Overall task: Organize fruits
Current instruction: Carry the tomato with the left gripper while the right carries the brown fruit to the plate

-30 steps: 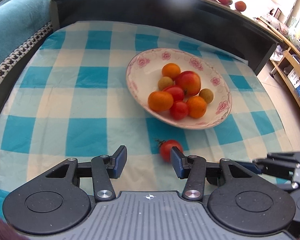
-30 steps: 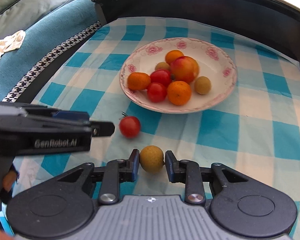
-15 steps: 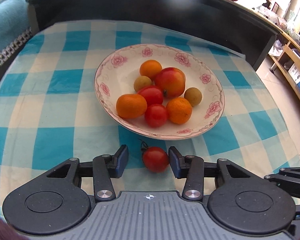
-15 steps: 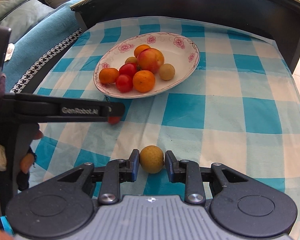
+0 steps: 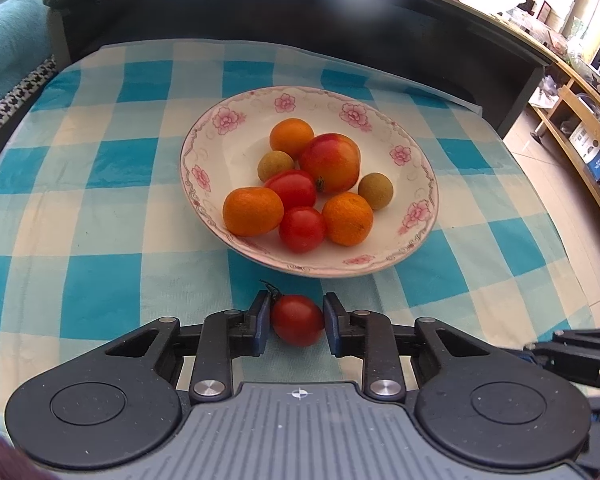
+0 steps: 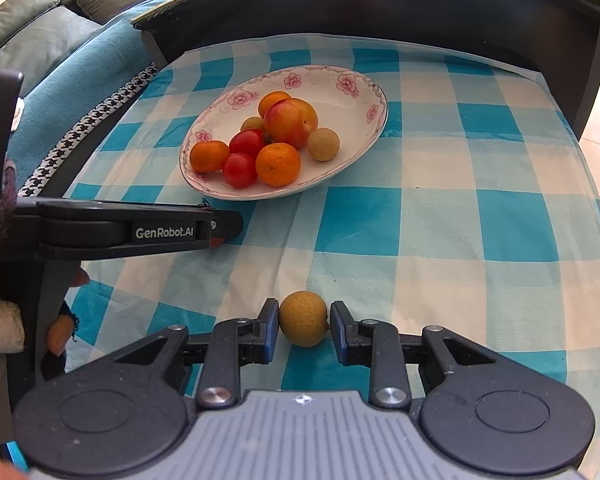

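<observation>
Both grippers angled steeply down at the checked tablecloth (image 5: 100,208). The left gripper (image 5: 295,322) had clamped its pads on a red tomato (image 5: 297,320) just before the plate's near rim. The right gripper (image 6: 304,325) pinched a tan longan (image 6: 303,323) well short of the plate. The flowered plate (image 5: 236,120) held three oranges, two tomatoes, a peach and two longans. Bare cloth spread rightward; a dark raised wall (image 5: 260,12) bounded the far edge.

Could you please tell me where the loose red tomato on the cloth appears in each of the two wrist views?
Left wrist view: the tomato sits low centre, between the fingers of the left gripper.
Right wrist view: only a red sliver shows mid left, behind that gripper.
Shared landmark: the flowered plate of fruit, just beyond it.
</observation>
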Available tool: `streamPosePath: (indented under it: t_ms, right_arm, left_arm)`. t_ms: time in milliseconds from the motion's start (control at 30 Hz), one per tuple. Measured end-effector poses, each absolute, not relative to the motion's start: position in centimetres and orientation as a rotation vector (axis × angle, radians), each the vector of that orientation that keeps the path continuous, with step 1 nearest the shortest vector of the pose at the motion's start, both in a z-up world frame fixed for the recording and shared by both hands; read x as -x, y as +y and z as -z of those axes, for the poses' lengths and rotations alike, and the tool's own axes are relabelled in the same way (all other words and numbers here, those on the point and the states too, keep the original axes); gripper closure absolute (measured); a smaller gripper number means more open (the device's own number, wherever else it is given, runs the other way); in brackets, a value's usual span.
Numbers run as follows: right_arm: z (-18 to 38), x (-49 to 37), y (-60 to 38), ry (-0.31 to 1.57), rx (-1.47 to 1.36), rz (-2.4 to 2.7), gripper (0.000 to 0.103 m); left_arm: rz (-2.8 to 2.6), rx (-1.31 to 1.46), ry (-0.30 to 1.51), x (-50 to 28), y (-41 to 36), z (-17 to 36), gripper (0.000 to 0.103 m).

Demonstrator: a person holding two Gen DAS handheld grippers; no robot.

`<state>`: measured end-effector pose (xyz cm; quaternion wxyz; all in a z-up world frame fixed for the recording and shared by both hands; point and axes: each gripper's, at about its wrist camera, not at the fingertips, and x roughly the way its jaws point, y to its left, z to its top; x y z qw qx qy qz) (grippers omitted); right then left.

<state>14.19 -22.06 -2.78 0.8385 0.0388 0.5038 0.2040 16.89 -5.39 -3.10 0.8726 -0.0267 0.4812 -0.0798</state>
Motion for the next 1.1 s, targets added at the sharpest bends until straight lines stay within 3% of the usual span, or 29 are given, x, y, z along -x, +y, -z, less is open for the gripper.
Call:
streamPosePath:
  t_ms: [367,1100]
  right_arm:
    - [2.3,-13.9,-21.2,1.064,-0.073,-0.451,0.072]
    - [2.8,-12.0,-18.7,1.038,0.087,-0.479,0.072]
  left_arm:
    - [0.214,-0.032,1.041,-12.6,-3.2,1.4,0.068]
    - [0.205,-0.097,1.014,-9.5,-2.5,3.0,0.062]
